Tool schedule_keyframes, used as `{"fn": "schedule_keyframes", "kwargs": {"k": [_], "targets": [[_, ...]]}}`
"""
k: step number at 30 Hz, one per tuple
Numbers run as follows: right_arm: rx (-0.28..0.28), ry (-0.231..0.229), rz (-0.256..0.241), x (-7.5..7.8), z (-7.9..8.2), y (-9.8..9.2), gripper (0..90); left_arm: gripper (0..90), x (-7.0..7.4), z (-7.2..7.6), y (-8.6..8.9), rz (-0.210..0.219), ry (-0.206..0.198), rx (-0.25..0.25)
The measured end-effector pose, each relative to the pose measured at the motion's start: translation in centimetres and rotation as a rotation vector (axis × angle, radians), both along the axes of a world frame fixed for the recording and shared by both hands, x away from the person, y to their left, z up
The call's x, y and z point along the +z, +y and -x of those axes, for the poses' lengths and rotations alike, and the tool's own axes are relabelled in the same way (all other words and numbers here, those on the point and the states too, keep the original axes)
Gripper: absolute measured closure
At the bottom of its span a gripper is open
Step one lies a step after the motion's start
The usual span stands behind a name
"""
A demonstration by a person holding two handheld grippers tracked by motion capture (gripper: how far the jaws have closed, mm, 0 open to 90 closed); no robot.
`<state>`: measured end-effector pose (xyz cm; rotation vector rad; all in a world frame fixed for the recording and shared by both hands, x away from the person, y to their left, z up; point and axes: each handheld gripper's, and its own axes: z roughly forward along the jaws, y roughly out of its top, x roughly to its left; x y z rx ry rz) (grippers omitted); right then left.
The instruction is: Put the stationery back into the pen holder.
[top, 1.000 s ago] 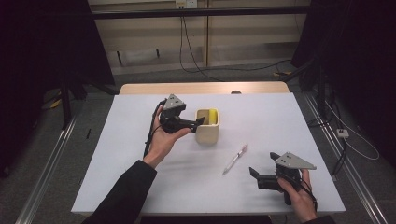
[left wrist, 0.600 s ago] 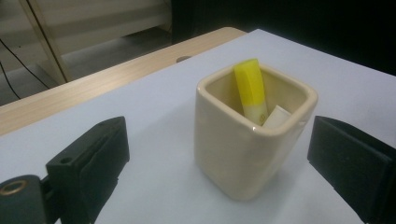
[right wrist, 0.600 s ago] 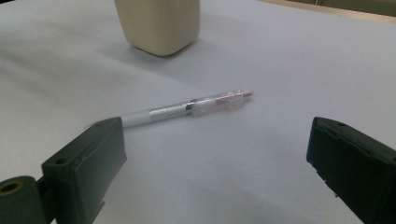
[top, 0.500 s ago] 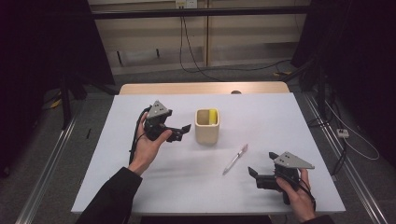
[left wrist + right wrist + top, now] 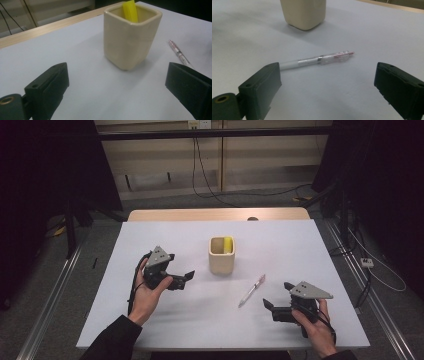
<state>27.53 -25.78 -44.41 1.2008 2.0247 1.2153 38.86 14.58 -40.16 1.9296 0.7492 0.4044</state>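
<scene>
A cream square cup (image 5: 222,255) stands mid-table with a yellow stick-like object (image 5: 228,244) upright inside it. A white and clear pen (image 5: 251,290) lies flat on the table to the cup's front right. My left gripper (image 5: 184,279) is held left of the cup, apart from it, open with nothing between its jaws. In the left gripper view the cup (image 5: 130,42), the yellow object (image 5: 130,11) and the pen (image 5: 178,52) lie ahead of the spread jaws. My right gripper (image 5: 277,296) is open just right of the pen. In the right gripper view the pen (image 5: 317,60) lies a little beyond the jaws.
The white table (image 5: 165,240) has a wooden strip (image 5: 215,214) along its far edge. Cables run over the floor behind it, and metal rails flank both sides. Bare tabletop lies between the two grippers.
My left gripper has drawn back from the cup, to the left and toward the near edge, and is now empty and open. The right gripper has stayed in place.
</scene>
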Motion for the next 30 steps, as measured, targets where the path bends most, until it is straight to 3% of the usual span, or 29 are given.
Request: {"fn": "schedule_keyframes", "kwargs": {"k": [5, 8, 14, 17, 19, 21, 26, 30], "targets": [[0.023, 0.01, 0.001, 0.4, -0.5, 0.1, 12.6, 4.5, -0.7, 1.7, 1.1, 0.0, -0.004, 0.001], [0.002, 0.017, 0.004, 0.7, -1.0, 0.1, 13.5, 4.6, -0.8, 2.7, 1.7, -0.016, -0.01, -0.01], [-0.045, 0.025, 0.022, 1.2, -1.9, 0.1, 17.8, 4.7, -1.3, 4.2, 2.9, -0.014, 0.016, 0.003], [-0.052, 0.032, 0.045, 1.6, -2.5, 0.3, 17.8, 4.7, -1.8, 5.0, 3.6, -0.027, 0.004, 0.012], [-0.05, 0.036, 0.049, 1.7, -3.0, 0.4, 17.8, 4.7, -2.3, 5.5, 4.0, -0.018, 0.019, 0.022], [-0.044, 0.041, 0.05, 1.8, -3.5, 0.6, 17.0, 4.7, -2.6, 5.9, 4.5, -0.016, 0.028, 0.03], [-0.037, 0.07, 0.044, 1.9, -5.0, 1.3, 19.2, 4.7, -3.0, 7.0, 5.2, -0.006, 0.007, 0.066], [-0.024, 0.082, 0.041, 2.0, -6.1, 2.0, 19.0, 5.2, -3.5, 6.7, 5.3, -0.003, 0.014, 0.054]]}}
